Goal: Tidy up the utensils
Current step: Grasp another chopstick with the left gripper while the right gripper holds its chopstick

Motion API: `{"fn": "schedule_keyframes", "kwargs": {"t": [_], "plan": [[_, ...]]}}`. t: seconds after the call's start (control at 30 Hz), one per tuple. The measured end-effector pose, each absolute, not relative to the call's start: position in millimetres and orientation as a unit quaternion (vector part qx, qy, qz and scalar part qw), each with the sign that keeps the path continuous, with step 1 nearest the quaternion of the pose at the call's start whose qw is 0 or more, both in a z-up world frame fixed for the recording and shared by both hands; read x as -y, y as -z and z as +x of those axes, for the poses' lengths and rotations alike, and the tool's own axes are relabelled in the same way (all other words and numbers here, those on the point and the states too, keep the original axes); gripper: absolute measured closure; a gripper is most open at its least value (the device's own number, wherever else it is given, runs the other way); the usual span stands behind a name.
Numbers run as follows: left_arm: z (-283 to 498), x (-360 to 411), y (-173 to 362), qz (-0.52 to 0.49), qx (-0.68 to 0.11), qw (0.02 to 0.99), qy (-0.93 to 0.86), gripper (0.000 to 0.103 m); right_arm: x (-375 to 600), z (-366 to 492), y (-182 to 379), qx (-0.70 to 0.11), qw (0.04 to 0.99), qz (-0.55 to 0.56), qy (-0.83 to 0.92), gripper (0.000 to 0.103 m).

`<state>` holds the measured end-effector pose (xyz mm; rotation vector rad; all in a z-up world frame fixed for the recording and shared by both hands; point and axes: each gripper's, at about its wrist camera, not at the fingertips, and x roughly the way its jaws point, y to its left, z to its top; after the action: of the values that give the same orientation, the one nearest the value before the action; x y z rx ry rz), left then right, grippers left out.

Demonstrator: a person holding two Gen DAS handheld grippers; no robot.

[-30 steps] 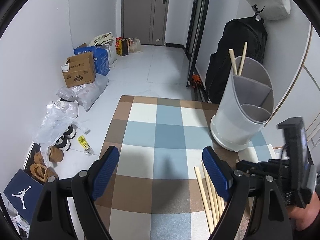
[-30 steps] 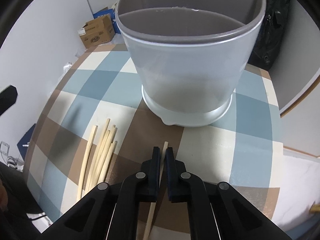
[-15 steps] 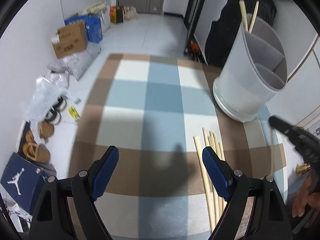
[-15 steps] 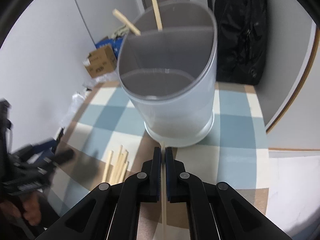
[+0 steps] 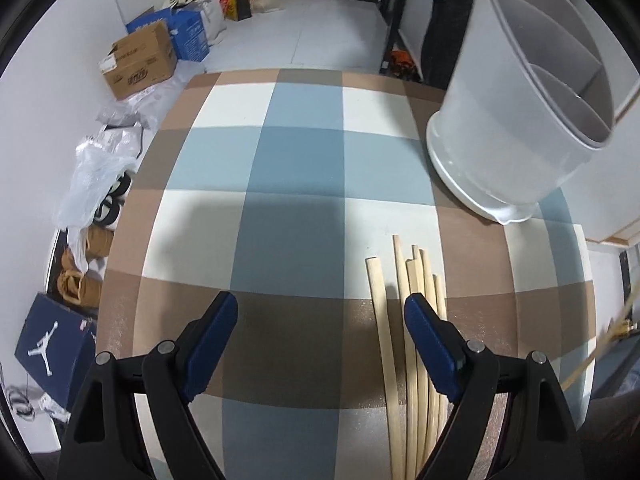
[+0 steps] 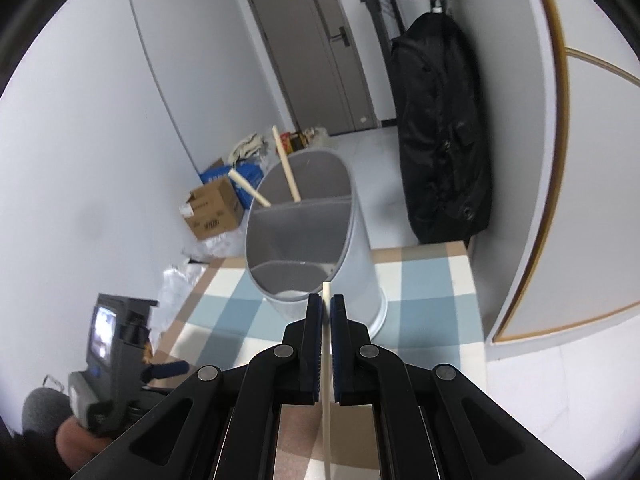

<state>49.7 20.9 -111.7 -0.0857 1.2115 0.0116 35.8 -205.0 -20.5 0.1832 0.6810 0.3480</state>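
Bamboo stock: loose chopsticks (image 5: 416, 340) lie in a bundle on the table near its right edge, partly under the left gripper's right finger.
Item in hand: one chopstick (image 6: 327, 360), pinched between the closed pads of the right gripper (image 6: 326, 308), tip poking just past them.
Left gripper (image 5: 320, 332): jaws wide apart, nothing between them, hovering over the cloth beside the bundle.
Receiver: grey divided utensil holder (image 6: 316, 240) at the far right corner of the table; two chopsticks (image 6: 286, 168) lean in its rear compartment.
Step in hand: carrying, judged; the held stick is aloft, pointing toward the holder.
Next move calls for: lifting the tip over the rim, aiming for the rear compartment with its fellows, then letting go.
Surface: checked tablecloth (image 5: 304, 152) in blue, white and brown.
Room: white walls, grey door (image 6: 320, 52), black bag (image 6: 440, 132) hanging on the right, cardboard box (image 5: 140, 64) and shoes on the floor.
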Motion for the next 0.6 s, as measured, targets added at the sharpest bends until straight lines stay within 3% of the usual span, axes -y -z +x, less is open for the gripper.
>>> {"fn": "schedule_keyframes", "kwargs": {"t": [0.1,0.6], "plan": [[49,-21,114,-0.038,-0.573,0.819,-0.015,0.027,209,31,14,-0.323,0.926,0.092,-0.174,0.1],[69,-14,121,-0.024,-0.571,0.82,-0.019,0.031,224,18,1,-0.3,0.93,0.114,-0.179,0.1]]}}
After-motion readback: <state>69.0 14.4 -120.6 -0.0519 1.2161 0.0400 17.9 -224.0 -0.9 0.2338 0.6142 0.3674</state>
